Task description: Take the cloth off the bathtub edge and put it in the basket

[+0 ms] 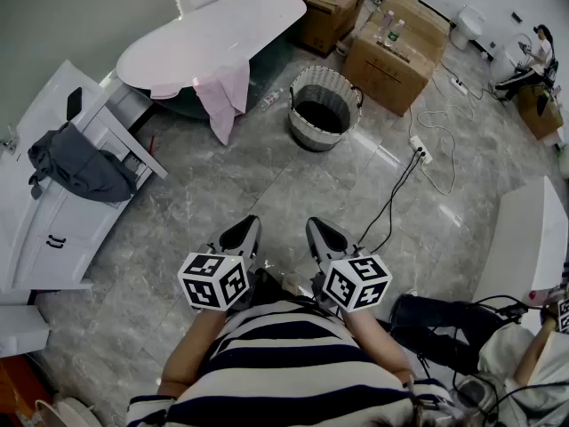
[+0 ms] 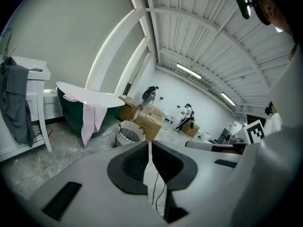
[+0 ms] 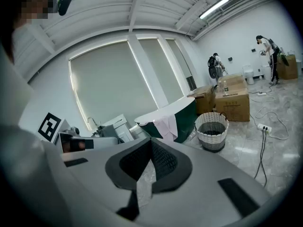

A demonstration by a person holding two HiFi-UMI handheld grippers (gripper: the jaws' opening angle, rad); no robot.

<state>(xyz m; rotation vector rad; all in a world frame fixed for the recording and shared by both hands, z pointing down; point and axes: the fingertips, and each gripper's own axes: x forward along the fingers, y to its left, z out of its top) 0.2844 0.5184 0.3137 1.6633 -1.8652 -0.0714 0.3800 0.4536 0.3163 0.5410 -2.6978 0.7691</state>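
Although the dark green, white-rimmed bathtub (image 1: 213, 38) fills the head view toward eleven o'clock, both grippers hang well apart from it, low in the frame just ahead of the person's striped shirt (image 1: 284, 363). A white cabinet (image 1: 53, 221) stands at nine o'clock with a grey garment (image 1: 76, 167) slumped over its top. Cardboard boxes (image 1: 391, 56) sit at one o'clock, beyond the tub's end.

On the grey marbled floor (image 1: 267, 176) between tub and boxes stands the round woven basket (image 1: 324, 105), upright, its dark inside showing. The pale pink cloth (image 1: 224, 96) drapes over the near edge of the bathtub and hangs down its side, just to the basket's nine o'clock without touching it. A white power strip (image 1: 420, 148) lies at the basket's four o'clock with its cord trailing across the floor.

The left gripper (image 1: 249, 225) and the right gripper (image 1: 316, 226) sit side by side, tips pointing up-frame. From them the cloth lies at about eleven o'clock and the basket near one o'clock, both far across open floor. In each gripper view the two dark pads meet at the tips with nothing between them: both sets of jaws are closed and empty.
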